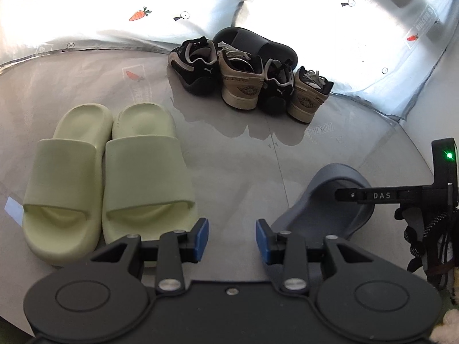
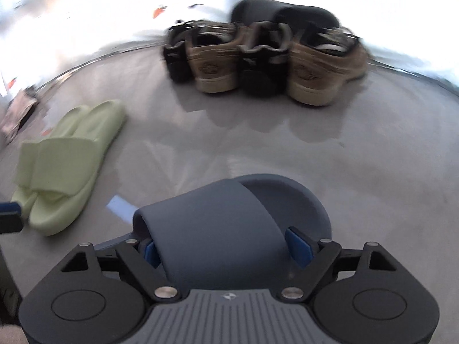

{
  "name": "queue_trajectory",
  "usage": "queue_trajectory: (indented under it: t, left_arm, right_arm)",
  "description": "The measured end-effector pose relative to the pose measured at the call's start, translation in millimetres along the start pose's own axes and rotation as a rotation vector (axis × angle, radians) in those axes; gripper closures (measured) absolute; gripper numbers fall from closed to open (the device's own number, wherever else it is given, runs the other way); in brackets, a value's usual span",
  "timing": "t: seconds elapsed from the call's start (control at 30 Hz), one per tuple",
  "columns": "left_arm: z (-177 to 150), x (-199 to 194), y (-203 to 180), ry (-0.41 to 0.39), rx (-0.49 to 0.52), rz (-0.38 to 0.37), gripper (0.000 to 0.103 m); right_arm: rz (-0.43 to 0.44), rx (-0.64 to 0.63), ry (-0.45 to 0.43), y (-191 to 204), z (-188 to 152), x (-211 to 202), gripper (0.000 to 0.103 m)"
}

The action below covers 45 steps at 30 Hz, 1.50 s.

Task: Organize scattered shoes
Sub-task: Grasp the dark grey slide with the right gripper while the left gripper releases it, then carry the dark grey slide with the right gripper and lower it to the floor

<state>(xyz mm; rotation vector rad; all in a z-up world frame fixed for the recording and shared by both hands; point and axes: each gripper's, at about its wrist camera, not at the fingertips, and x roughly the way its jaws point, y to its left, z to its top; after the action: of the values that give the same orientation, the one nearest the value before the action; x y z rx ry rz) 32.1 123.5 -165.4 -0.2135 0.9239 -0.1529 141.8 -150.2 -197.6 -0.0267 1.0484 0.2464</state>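
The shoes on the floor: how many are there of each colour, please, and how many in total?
Light green slides: 2, side by side
Grey-blue slide: 1, between the jaws of the right gripper
Dark slide: 1, behind the sneakers
Black sneakers: 2
Tan sneakers: 2
Total: 8 shoes

The left gripper (image 1: 231, 236) hangs low above the floor, its blue-padded fingers (image 1: 202, 236) parted with nothing between them, just left of the grey slide sandal (image 1: 324, 200). The right gripper (image 2: 226, 248) straddles that sandal's strap, one blue pad on each side, jaws spread wide around it.
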Motion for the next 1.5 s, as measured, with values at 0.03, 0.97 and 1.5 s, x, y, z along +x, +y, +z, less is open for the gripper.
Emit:
queue_trajectory:
  t: [0.03,0.97,1.5]
  left_arm:
    - [0,2,-2,0.005,0.008,-0.007,0.066]
    - [-3,14,-29,0.057,0.105,-0.078,0.065]
    - [-3,2,-1,0.023,-0.011,0.02,0.065]
  right_arm:
    - [-0.06,0.064,-0.006,-10,-3,-4,0.022]
    - [0.13,-0.708,0.088,-16,-49,-52,0.0]
    - [-0.275,0.188,0.058,-40,2,2,0.001]
